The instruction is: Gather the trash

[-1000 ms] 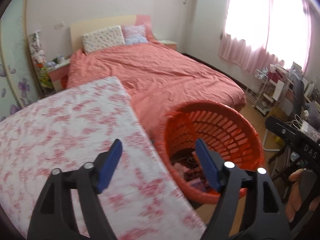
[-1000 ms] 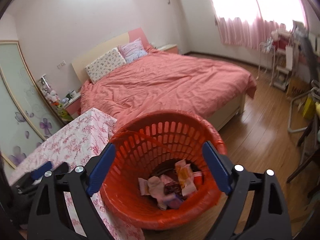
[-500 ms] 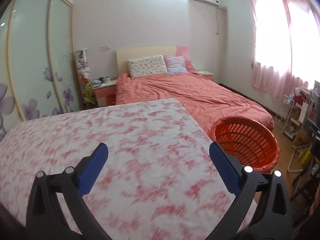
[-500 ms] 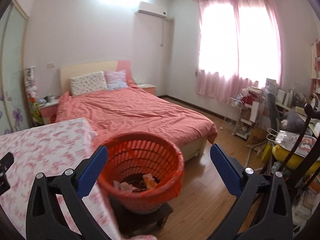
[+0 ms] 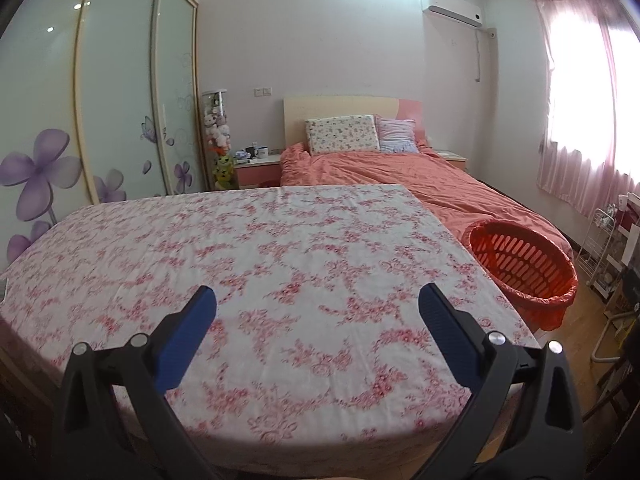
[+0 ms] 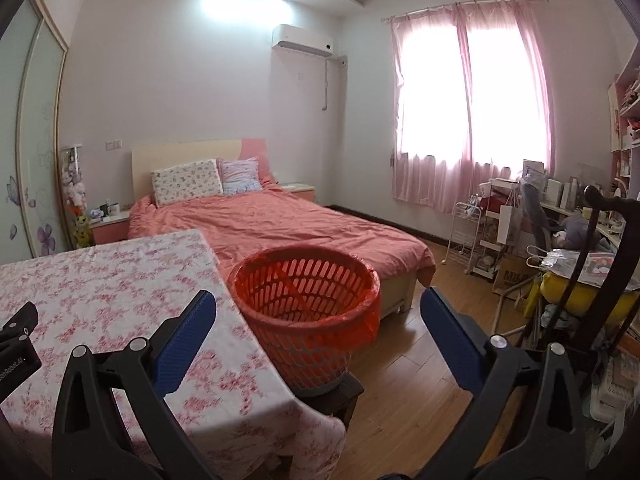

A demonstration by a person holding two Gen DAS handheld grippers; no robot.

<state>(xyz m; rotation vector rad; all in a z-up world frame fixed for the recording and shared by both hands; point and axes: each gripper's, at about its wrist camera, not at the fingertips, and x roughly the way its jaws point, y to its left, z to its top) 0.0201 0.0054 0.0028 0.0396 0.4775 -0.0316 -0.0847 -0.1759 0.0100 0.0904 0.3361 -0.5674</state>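
While both jaws stand spread wide with nothing between them, the left hand-held gripper (image 5: 316,312) hangs over the floral-clothed worktop (image 5: 256,256) and the right hand-held gripper (image 6: 318,312) frames the basket (image 6: 308,304). One worktop, one bed (image 6: 280,224) with two pillows, one red basket. That basket stands upright on a dark stool (image 6: 340,394) just beside the worktop's right edge, its round mouth facing up, its axis vertical. A red bag lines it; from this angle its contents are hidden. In the left wrist view the basket (image 5: 524,264) sits at the worktop's far right corner.
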